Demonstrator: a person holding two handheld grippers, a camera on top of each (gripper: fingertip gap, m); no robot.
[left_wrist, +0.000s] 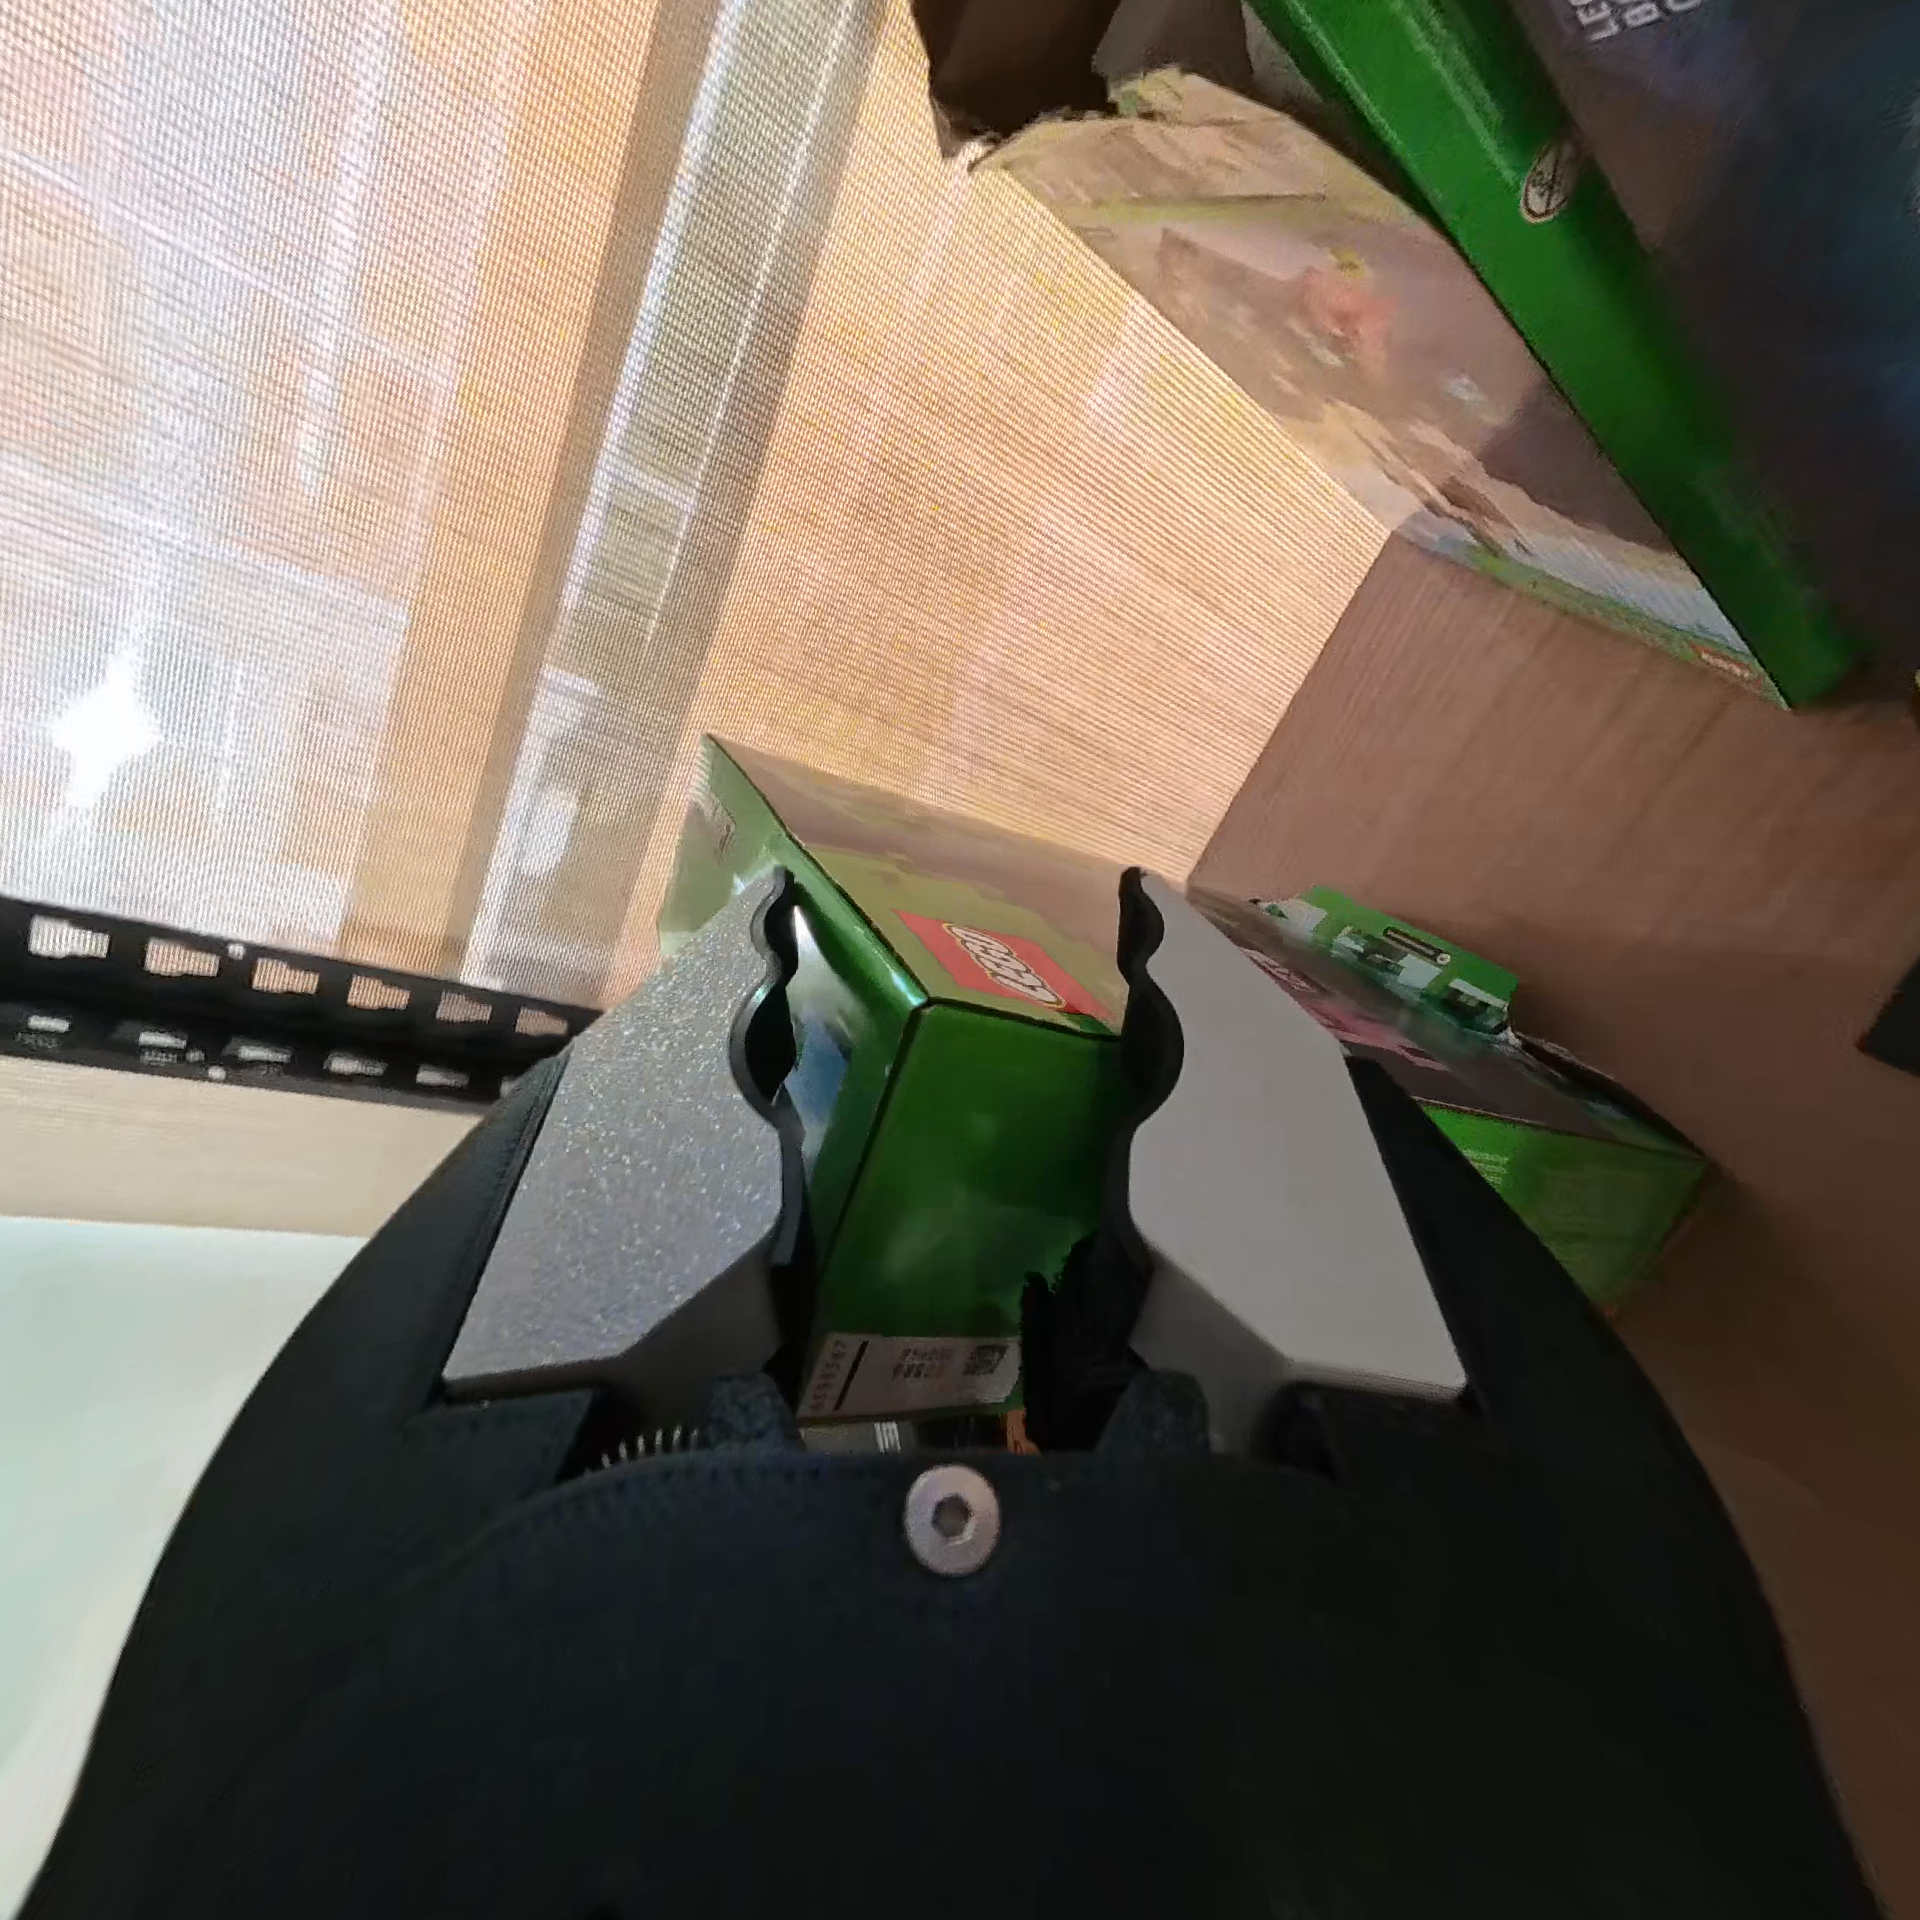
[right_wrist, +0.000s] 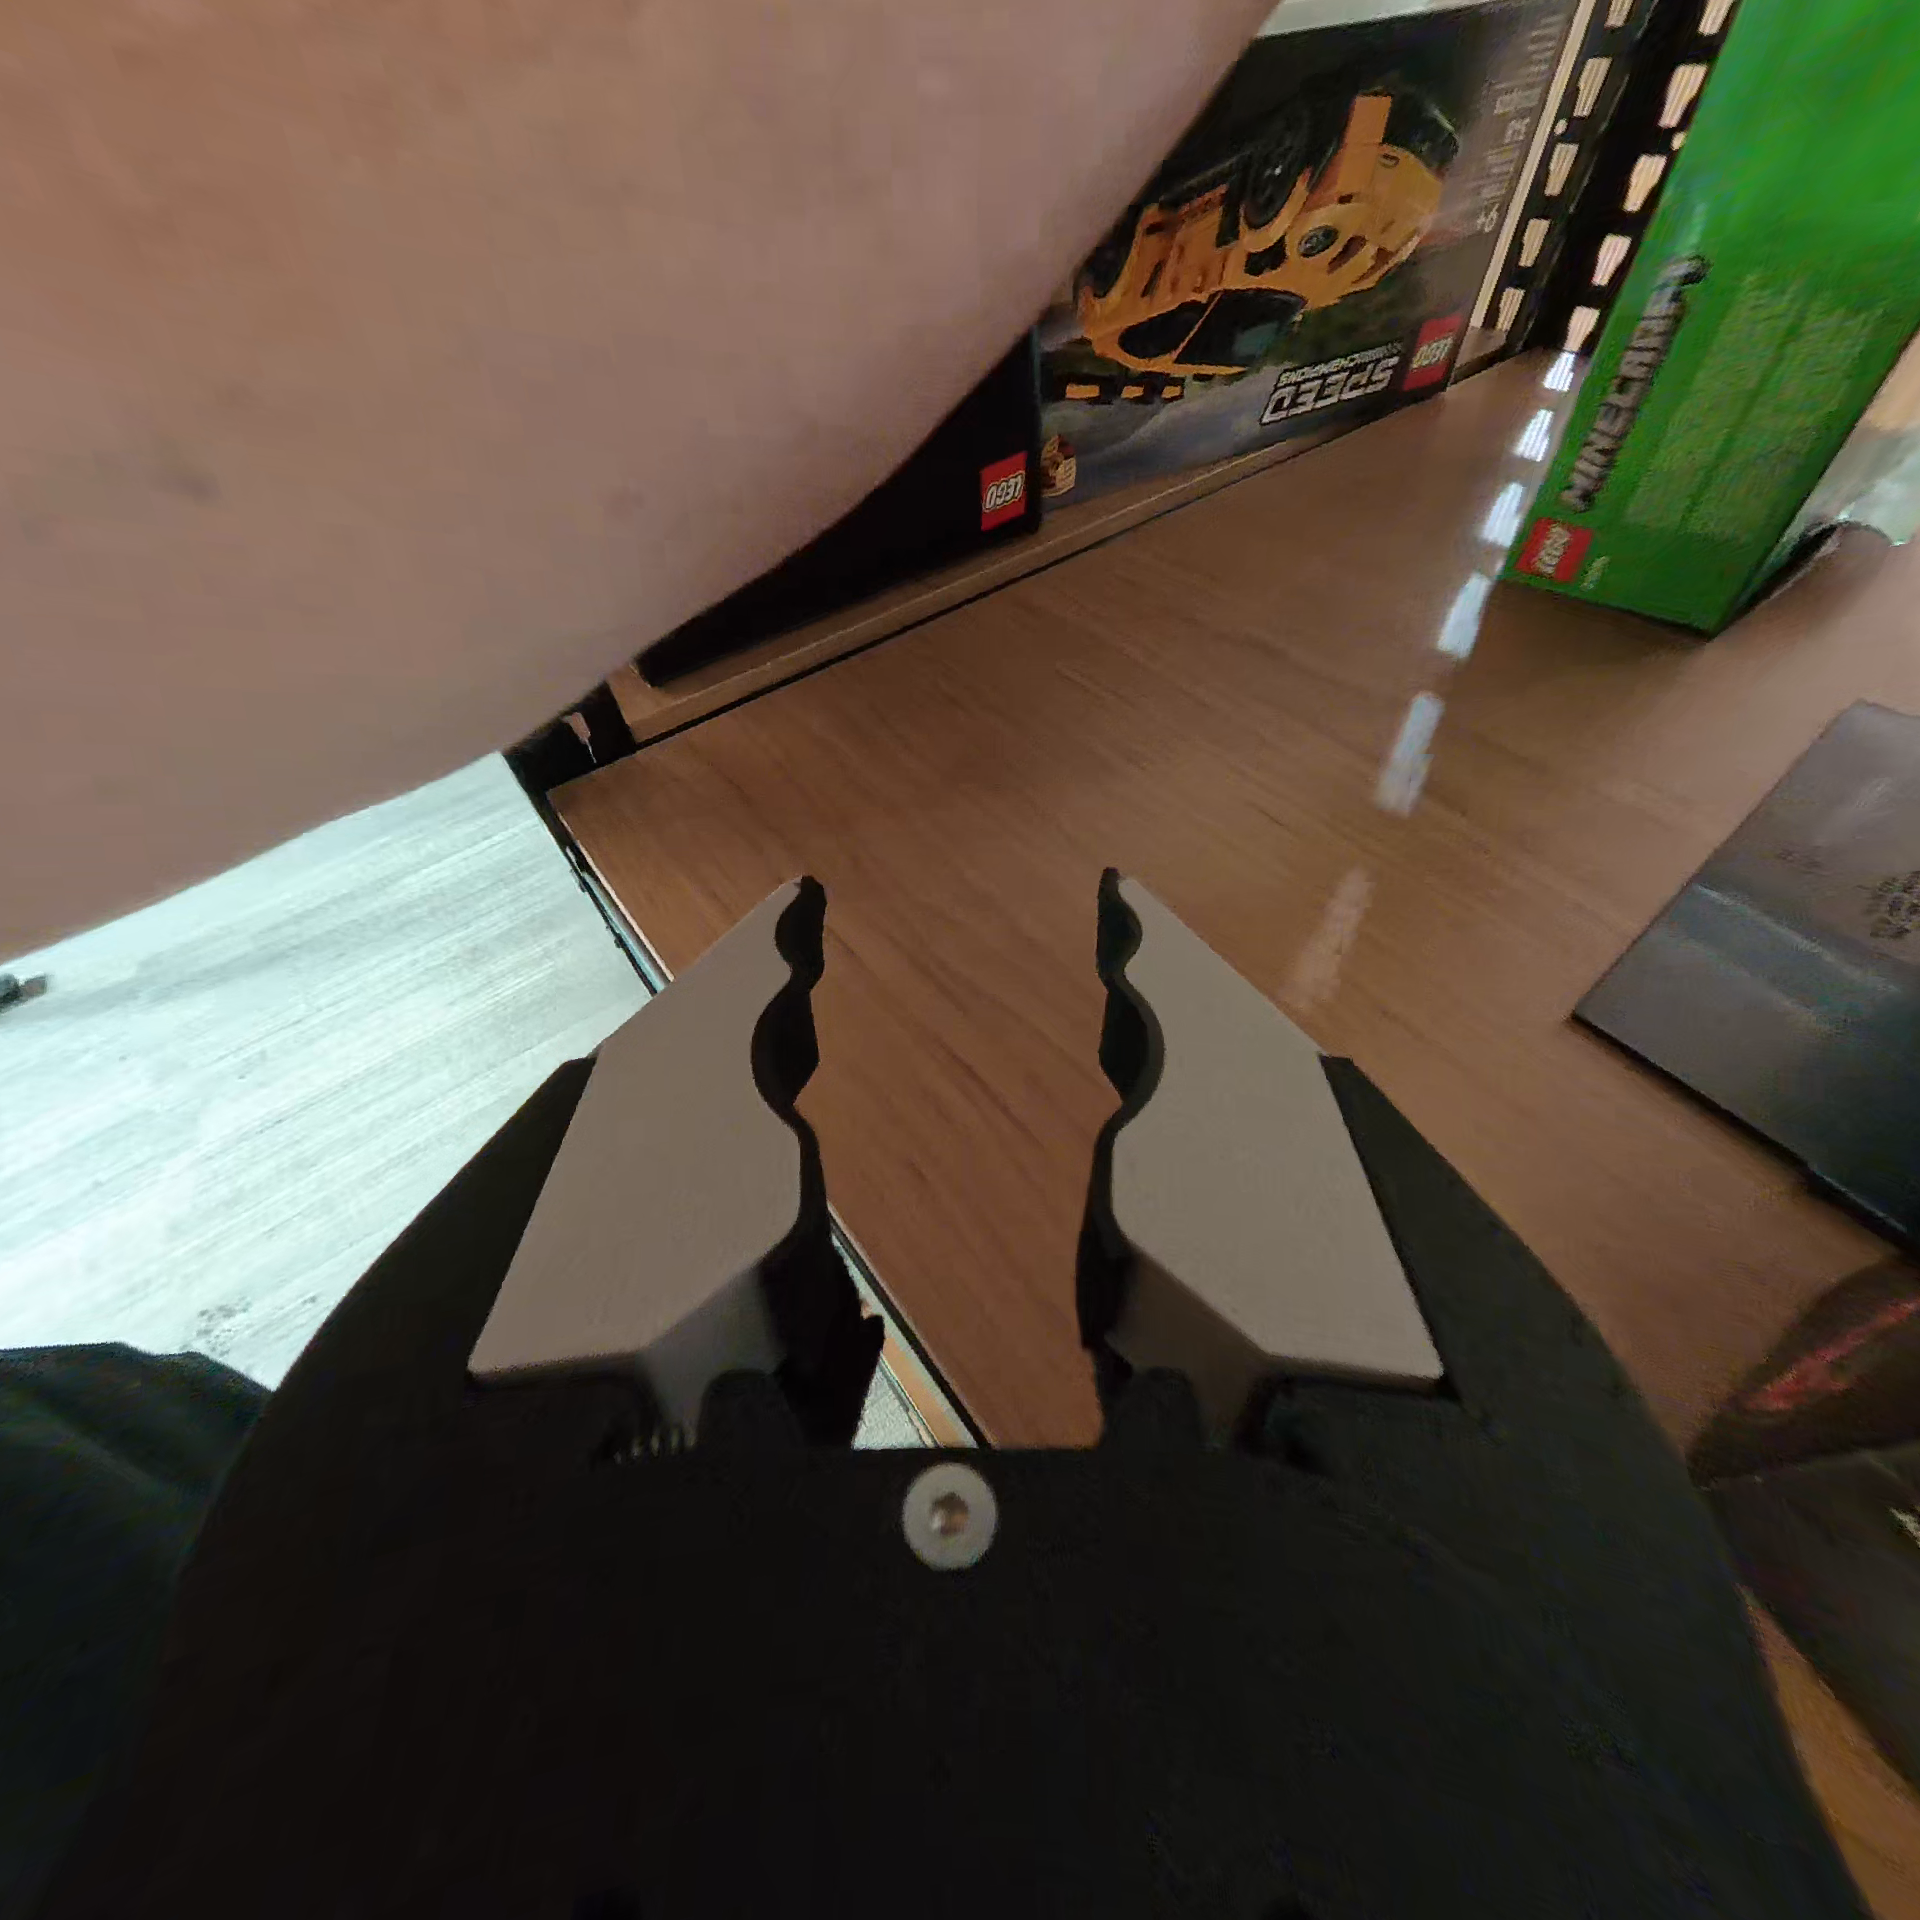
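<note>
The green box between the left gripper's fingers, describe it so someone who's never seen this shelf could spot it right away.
On the brown wooden shelf before the woven window blind, the left gripper clamps a small green box lifted and tilted. It has a red logo patch on top; the neighbouring green boxes rest on the shelf.

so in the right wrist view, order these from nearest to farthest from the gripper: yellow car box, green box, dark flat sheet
1. Dark flat sheet, lying on the wooden shelf to the gripper's right.
2. Green box, standing farther back on the right.
3. Yellow car box, at the back, ahead and slightly right.
</note>
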